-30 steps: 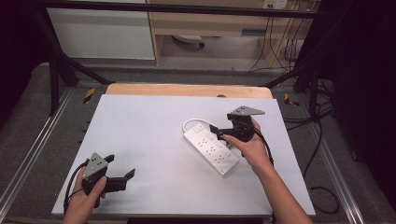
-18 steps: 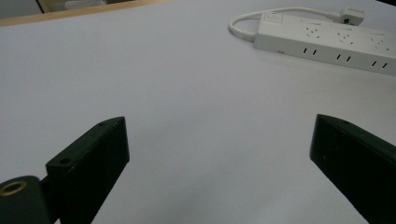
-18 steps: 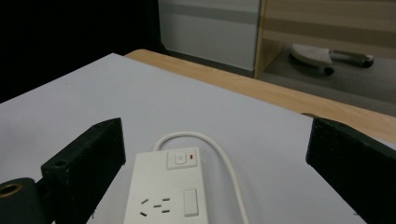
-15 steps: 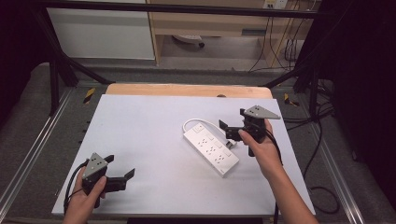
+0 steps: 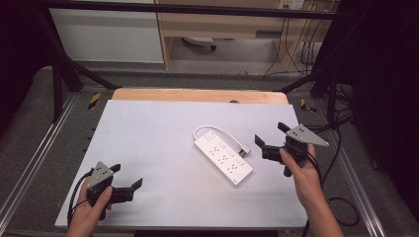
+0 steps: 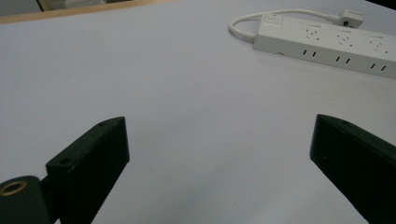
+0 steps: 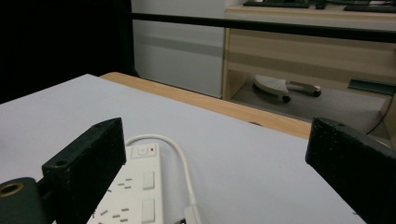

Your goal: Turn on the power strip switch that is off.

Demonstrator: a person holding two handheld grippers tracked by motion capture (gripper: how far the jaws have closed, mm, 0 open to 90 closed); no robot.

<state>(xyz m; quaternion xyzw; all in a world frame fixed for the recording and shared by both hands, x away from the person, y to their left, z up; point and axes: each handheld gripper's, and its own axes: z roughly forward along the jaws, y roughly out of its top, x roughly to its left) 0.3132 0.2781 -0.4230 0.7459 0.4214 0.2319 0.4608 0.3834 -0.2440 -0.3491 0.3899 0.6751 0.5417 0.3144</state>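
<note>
White power strip (image 5: 223, 154) lies flat near the middle of the worktop (image 5: 148, 128), turned at a slant. Its short white cord (image 5: 207, 129) loops out from the far end and bends back along the side, and the plug (image 5: 244, 149) rests just beside the strip. The right gripper (image 5: 271, 139) is held in the person's right hand (image 5: 299, 165), near the right side of the strip but not touching it. Its fingers (image 7: 88, 158) are spread wide and hold nothing. In the right gripper view the strip sits low between the two black fingers, with its switch (image 7: 144, 150) and its sockets facing up, and a wooden edge (image 7: 224, 105) runs along the far side of the worktop. The left gripper (image 5: 127, 186) is in the person's left hand (image 5: 91, 210) at the near left corner of the worktop, well apart from the strip. Its fingers (image 6: 95, 158) are wide open too and hold nothing. In the left gripper view the strip (image 6: 327, 42) lies far off at the top right, with bare worktop between it and the fingers.
</note>
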